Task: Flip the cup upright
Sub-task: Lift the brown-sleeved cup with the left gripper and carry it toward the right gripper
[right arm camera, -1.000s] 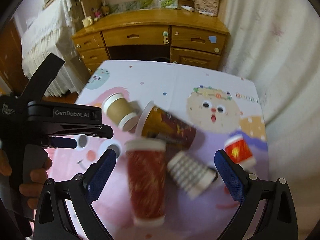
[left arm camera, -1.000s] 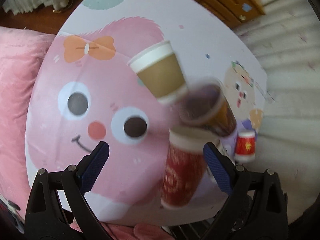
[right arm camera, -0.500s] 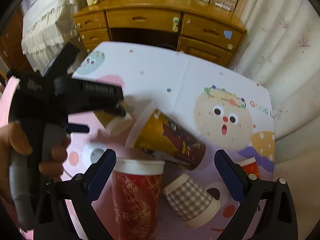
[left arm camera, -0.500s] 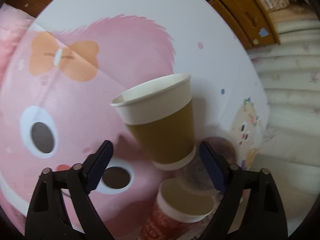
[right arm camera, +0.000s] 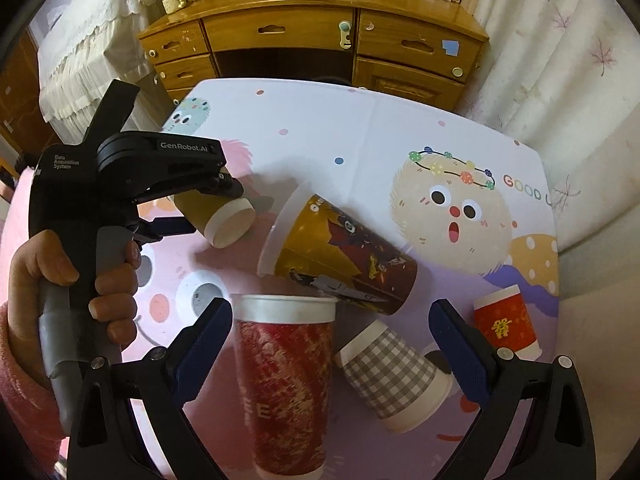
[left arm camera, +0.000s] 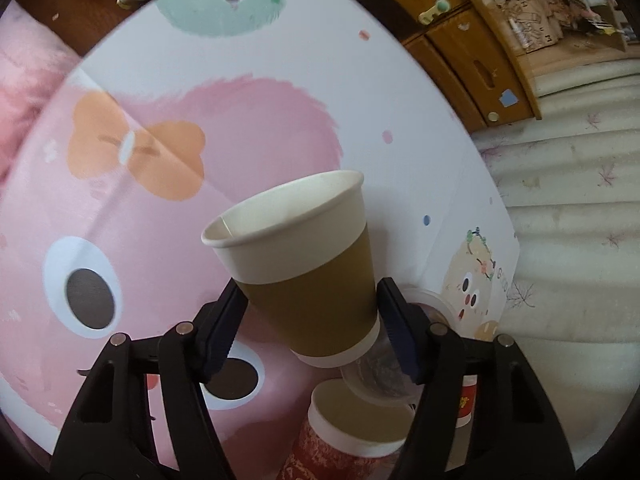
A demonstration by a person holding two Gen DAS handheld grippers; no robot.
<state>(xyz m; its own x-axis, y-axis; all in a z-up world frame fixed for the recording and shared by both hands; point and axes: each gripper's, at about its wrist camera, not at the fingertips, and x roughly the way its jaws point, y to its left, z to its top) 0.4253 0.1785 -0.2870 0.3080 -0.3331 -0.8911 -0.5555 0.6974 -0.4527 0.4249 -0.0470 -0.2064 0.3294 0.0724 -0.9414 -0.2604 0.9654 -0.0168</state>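
A brown paper cup with white rim (left arm camera: 316, 280) lies tilted on the cartoon-print table (left arm camera: 280, 100), mouth pointing away from me. My left gripper (left arm camera: 310, 312) is shut on its brown body, both pads against its sides. The right wrist view shows the same cup (right arm camera: 218, 214) base-first, held by the left gripper (right arm camera: 192, 184). My right gripper (right arm camera: 332, 344) is open and empty above a tall red cup (right arm camera: 286, 388) and a checked cup (right arm camera: 394, 376).
A large gold-and-brown printed cup (right arm camera: 340, 256) lies on its side mid-table. A small red cup (right arm camera: 506, 324) stands at the right. A wooden dresser (right arm camera: 312, 40) stands behind the table, curtains (right arm camera: 560, 60) to the right.
My left gripper moved in around the brown cup and closed on its body. My right gripper stayed open and shifted a little.
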